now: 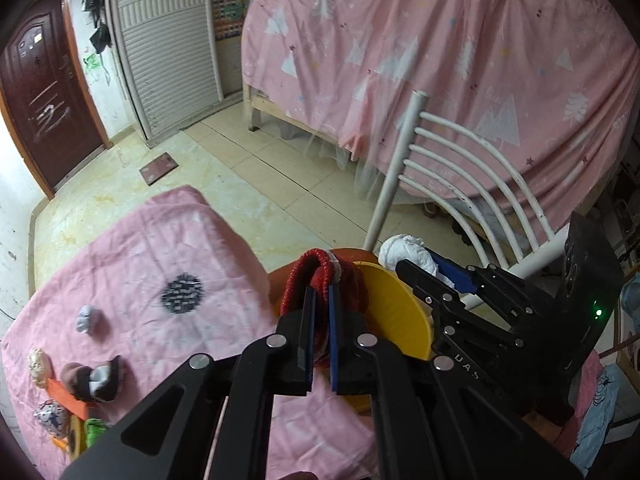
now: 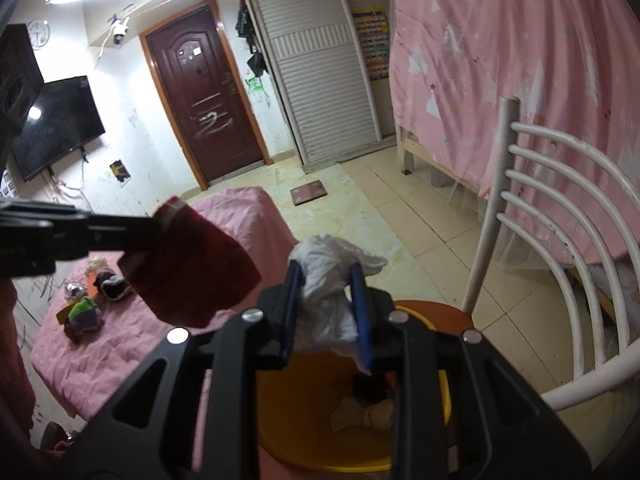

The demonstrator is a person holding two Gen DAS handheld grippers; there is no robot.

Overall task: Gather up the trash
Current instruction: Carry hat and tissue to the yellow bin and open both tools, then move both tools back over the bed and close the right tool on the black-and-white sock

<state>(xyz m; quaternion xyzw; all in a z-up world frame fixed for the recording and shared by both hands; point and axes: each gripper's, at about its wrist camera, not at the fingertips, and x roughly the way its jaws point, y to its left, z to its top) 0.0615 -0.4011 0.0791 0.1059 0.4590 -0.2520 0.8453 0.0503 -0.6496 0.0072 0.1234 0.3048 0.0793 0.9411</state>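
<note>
Left wrist view: my left gripper (image 1: pixel 322 292) is clamped tight on a red knitted cloth (image 1: pixel 320 276), which drapes over both fingertips. It hangs beside the rim of the yellow bin (image 1: pixel 400 312), over the edge of the table's pink cloth (image 1: pixel 160 248). My right gripper (image 1: pixel 416 270) is in view at the right, pinching a crumpled white wad (image 1: pixel 404 252) above the bin. Right wrist view: the wad sits between my nearly closed blue pads (image 2: pixel 294 304), directly over the bin's opening, where a pale scrap (image 2: pixel 368 416) already lies. More small scraps (image 1: pixel 92 380) lie on the pink cloth at lower left. The bin stands on an orange chair seat (image 2: pixel 440 312).
</note>
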